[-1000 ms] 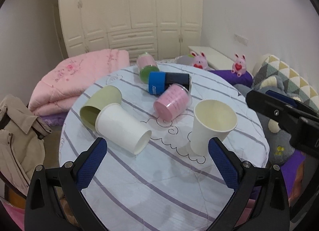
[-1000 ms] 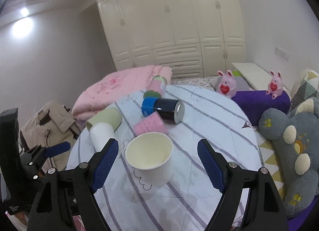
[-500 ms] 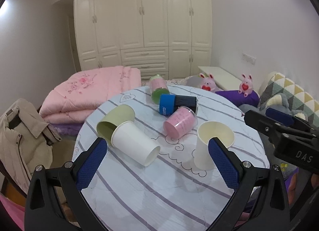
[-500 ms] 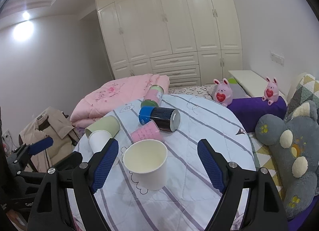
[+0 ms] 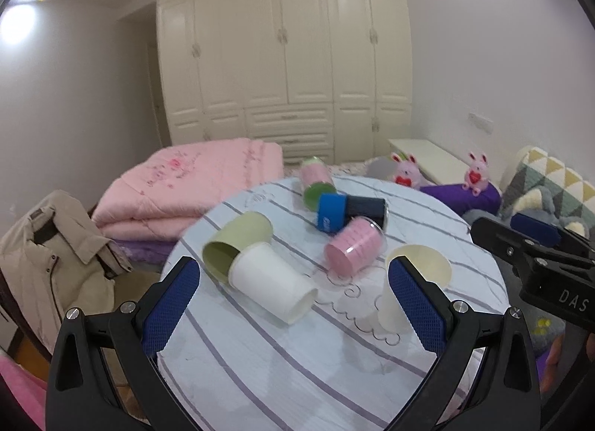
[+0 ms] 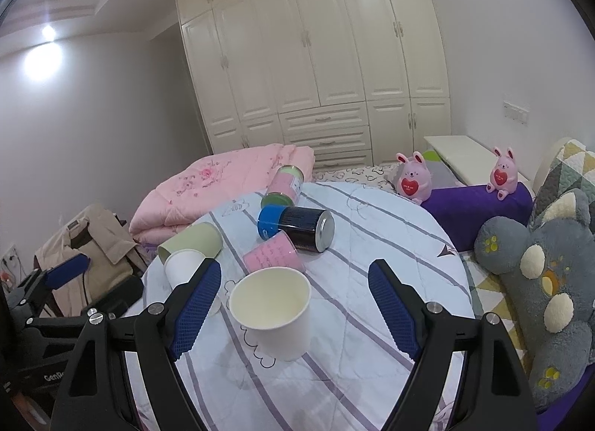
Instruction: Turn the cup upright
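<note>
A cream paper cup (image 6: 273, 314) stands upright on the round striped table (image 6: 390, 263); it also shows in the left wrist view (image 5: 412, 282). A white paper cup (image 5: 269, 284) lies on its side, next to a green cup (image 5: 236, 239) also on its side. A pink cup (image 5: 353, 248) lies tipped near the middle. My left gripper (image 5: 293, 310) is open and empty, above the table's near edge. My right gripper (image 6: 295, 314) is open and empty, its fingers either side of the upright cup without touching it.
A blue and black can (image 5: 347, 211) and a pink and green can (image 5: 316, 183) lie at the table's far side. A pink quilt (image 5: 193, 189) and a beige jacket (image 5: 48, 260) lie left. Plush toys (image 6: 543, 274) and a purple cushion (image 6: 472, 204) lie right.
Both grippers have pulled back and risen away from the table, so the cups look smaller and lower. Both stay open. The cups have not moved.
</note>
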